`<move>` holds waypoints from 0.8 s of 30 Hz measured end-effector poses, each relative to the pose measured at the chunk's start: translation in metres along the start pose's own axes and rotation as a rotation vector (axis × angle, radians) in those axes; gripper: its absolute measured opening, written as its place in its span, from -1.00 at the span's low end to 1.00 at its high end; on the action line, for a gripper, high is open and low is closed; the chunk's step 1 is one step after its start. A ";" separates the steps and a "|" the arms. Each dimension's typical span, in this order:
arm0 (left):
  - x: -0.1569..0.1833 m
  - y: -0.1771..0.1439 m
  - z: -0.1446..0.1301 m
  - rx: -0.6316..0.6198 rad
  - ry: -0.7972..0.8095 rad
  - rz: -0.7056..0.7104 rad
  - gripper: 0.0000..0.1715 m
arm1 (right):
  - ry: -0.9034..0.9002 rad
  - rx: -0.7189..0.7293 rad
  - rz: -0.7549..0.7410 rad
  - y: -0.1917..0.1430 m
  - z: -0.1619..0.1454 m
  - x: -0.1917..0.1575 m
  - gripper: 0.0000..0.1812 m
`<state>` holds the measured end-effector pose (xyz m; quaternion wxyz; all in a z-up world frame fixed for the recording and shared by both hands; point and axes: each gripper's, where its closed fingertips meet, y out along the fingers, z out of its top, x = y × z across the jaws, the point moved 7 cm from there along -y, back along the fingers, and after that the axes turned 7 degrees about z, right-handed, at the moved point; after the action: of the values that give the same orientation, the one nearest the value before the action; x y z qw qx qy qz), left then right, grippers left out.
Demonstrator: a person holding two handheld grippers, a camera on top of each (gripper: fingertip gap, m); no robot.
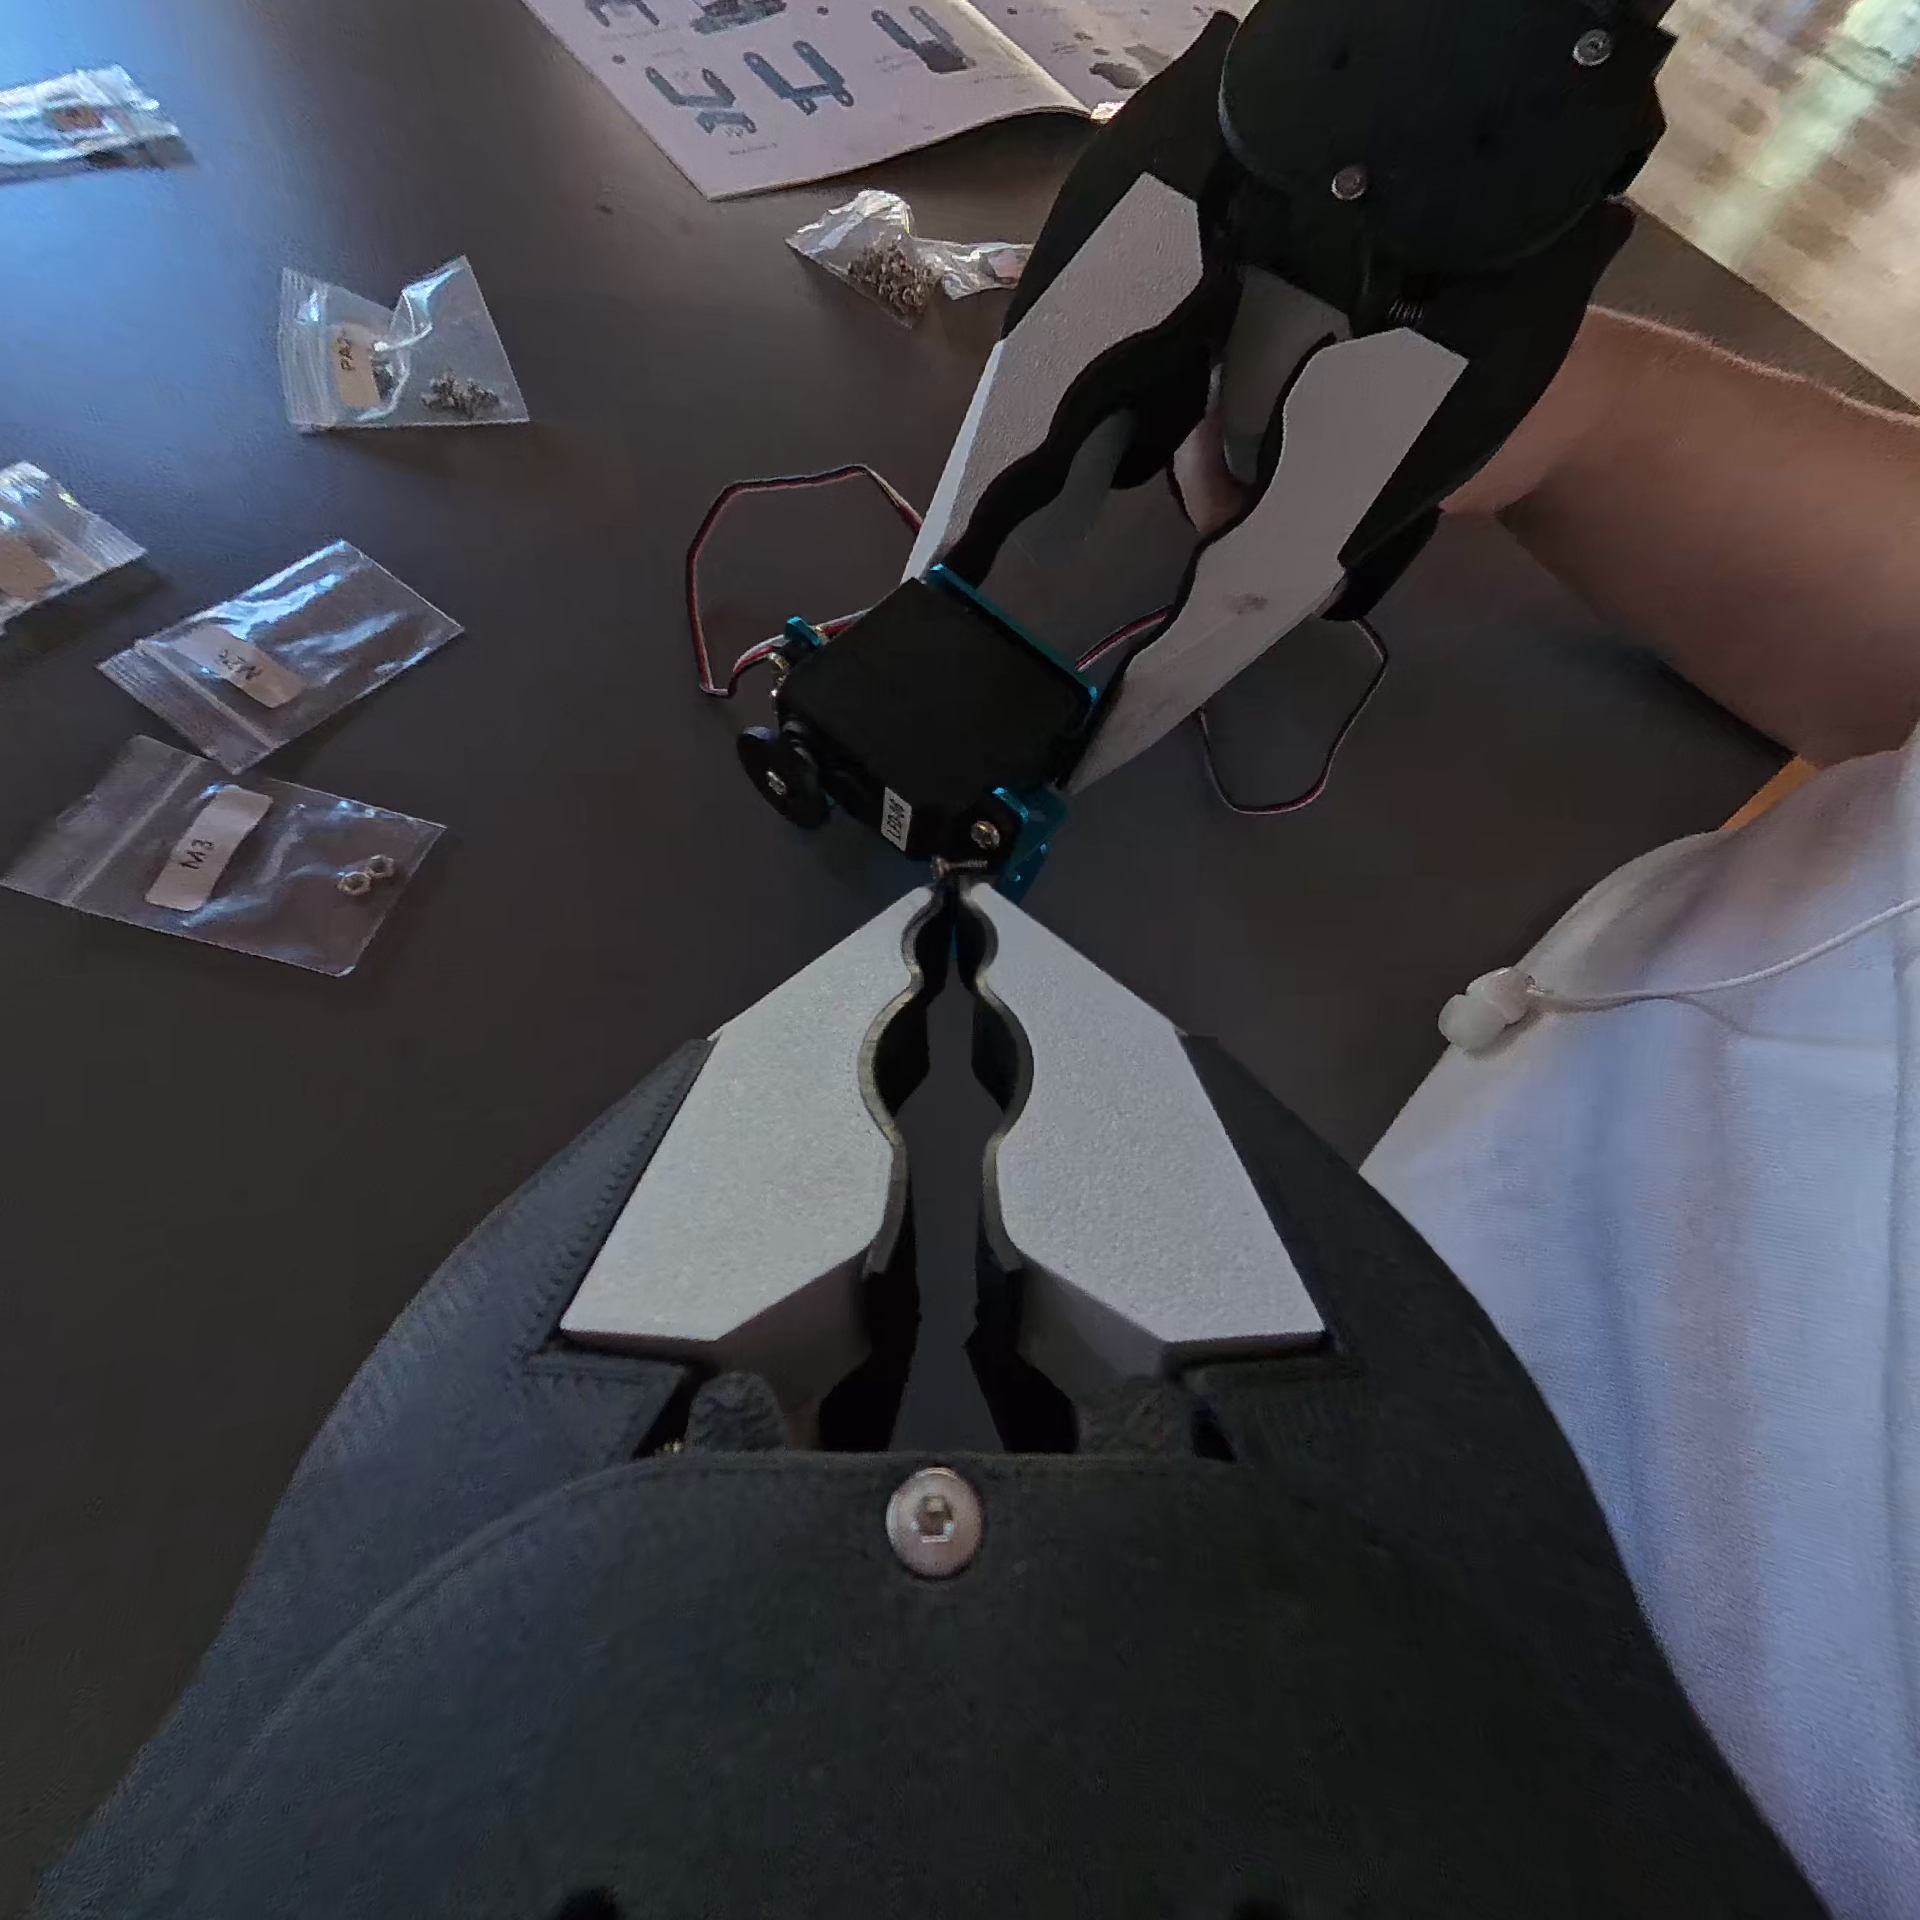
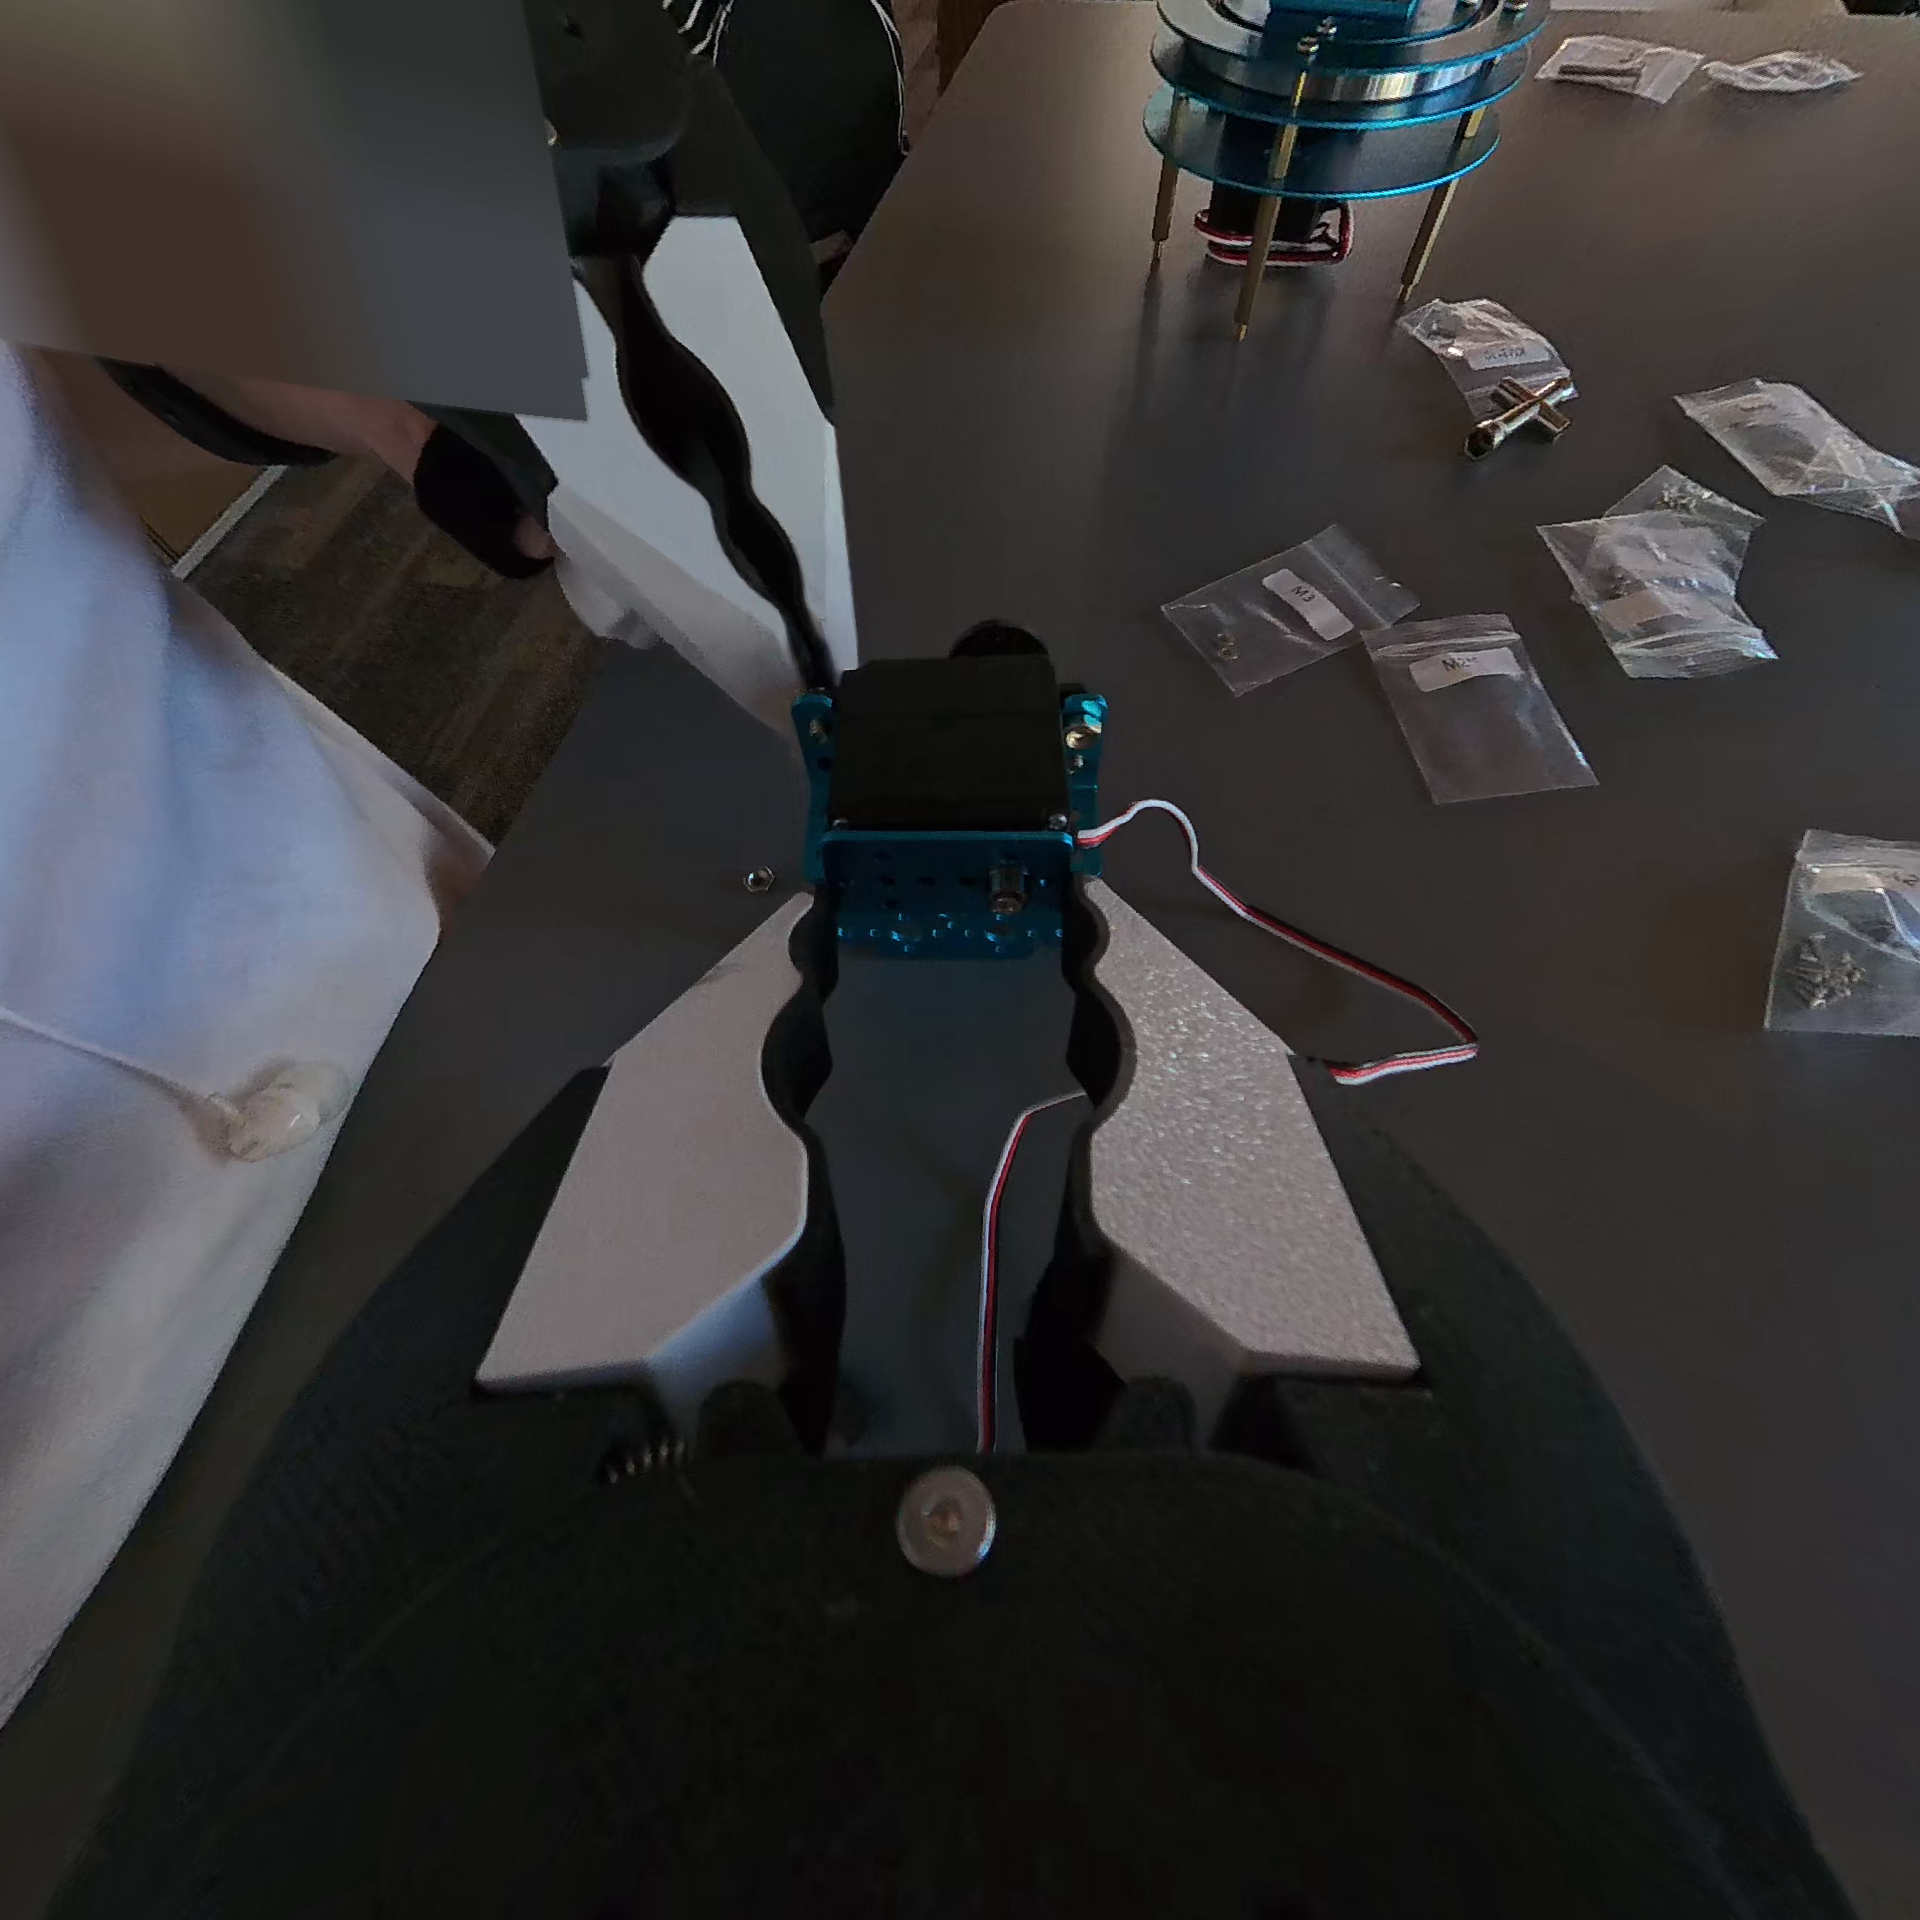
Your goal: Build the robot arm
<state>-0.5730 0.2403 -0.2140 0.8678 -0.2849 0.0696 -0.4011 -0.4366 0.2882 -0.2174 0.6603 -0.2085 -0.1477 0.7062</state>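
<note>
**Both claws at the servo bracket**

Your right claw (image 2: 951,925) is clamped on the blue bracket (image 2: 940,909) that carries the black servo (image 2: 940,753), one finger on each side of the bracket's plate. The assembly sits on the dark bench (image 2: 1351,1351) at 12 o'clock from that claw, near the bench's edge. The servo's red, white and black wire (image 2: 1299,956) loops off toward 3 o'clock and runs back between the fingers.

Your left claw (image 1: 951,904) is pressed nearly together, pinching a small screw (image 1: 951,864) at its tips. The screw touches the bracket's corner at 12 o'clock, just below a screw head already seated there (image 1: 982,829).

In the right wrist view, a loose nut (image 2: 756,880) lies on the bench at 9 o'clock from the bracket. Clear parts bags (image 2: 1288,603) are scattered from 1 to 3 o'clock, a metal cross wrench (image 2: 1517,410) lies among them, and a blue tiered base (image 2: 1330,125) stands at 1 o'clock. In the left wrist view, an open instruction booklet (image 1: 831,94) lies at 12 o'clock.
</note>
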 end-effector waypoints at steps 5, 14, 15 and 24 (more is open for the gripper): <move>0.003 0.001 0.000 -0.029 0.099 0.053 -1.00 | -0.001 0.001 0.004 0.000 0.000 0.000 -0.51; 0.012 0.003 0.001 -0.035 0.208 0.117 -1.00 | 0.006 0.007 0.009 0.000 0.000 0.001 -0.51; 0.012 0.003 0.001 -0.040 0.230 0.129 -1.00 | 0.007 0.006 0.009 0.000 0.000 0.001 -0.51; 0.021 0.006 0.000 -0.069 0.408 0.203 -1.00 | 0.005 0.005 0.008 0.000 -0.001 0.000 -0.51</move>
<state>-0.5552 0.2282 -0.2157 0.8615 -0.2187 0.2857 -0.3583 -0.4359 0.2881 -0.2182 0.6584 -0.2090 -0.1434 0.7087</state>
